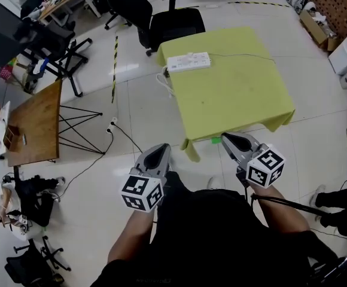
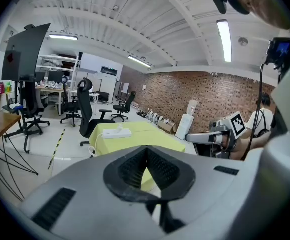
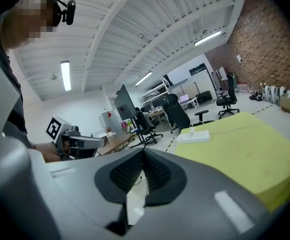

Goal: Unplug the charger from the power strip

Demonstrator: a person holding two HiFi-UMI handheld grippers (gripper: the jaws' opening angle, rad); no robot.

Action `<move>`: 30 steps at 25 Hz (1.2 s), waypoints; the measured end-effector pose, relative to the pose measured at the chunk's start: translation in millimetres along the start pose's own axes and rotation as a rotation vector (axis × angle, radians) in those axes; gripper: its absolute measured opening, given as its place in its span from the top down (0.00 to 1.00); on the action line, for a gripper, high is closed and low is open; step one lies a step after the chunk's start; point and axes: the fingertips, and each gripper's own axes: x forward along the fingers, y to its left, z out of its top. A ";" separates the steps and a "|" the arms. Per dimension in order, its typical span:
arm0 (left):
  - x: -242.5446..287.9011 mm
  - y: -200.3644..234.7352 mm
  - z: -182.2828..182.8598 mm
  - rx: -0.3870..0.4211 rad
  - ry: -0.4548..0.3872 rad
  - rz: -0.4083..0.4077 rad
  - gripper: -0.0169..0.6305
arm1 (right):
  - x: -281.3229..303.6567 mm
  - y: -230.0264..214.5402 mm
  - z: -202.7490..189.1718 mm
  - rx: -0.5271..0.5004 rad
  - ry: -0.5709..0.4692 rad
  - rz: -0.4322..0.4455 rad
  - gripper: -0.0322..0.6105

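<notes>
Currently, charger (image 3: 191,130) in power strip (image 1: 188,61) at table's (image 1: 239,100) far-left corner, well apart from left gripper (image 1: 160,149) and right gripper (image 1: 228,137), both jaws together, empty.

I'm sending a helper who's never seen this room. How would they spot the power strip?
Find the yellow-green table. At its far left corner, by the black office chair, lies the power strip: a long white bar, the only bulky thing on it.
</notes>
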 end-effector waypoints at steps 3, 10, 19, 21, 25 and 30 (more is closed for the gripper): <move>12.8 37.3 7.9 0.018 0.012 -0.043 0.96 | 31.4 -3.3 6.9 0.004 0.000 -0.049 0.95; 41.5 125.6 46.2 0.079 0.023 -0.175 0.96 | 102.9 0.4 36.8 0.001 -0.023 -0.194 0.95; 76.2 167.5 59.8 0.112 0.080 -0.350 0.96 | 152.7 -3.4 60.5 -0.013 -0.037 -0.369 0.95; 87.7 162.5 62.0 0.099 0.085 -0.380 0.96 | 151.2 -9.3 62.7 -0.013 -0.026 -0.392 0.95; 116.6 149.3 72.5 0.114 0.078 -0.415 0.96 | 150.0 -33.1 70.9 -0.025 -0.017 -0.414 0.95; 156.4 151.1 78.6 0.116 0.080 -0.352 0.96 | 162.4 -78.4 77.8 -0.065 0.028 -0.359 0.95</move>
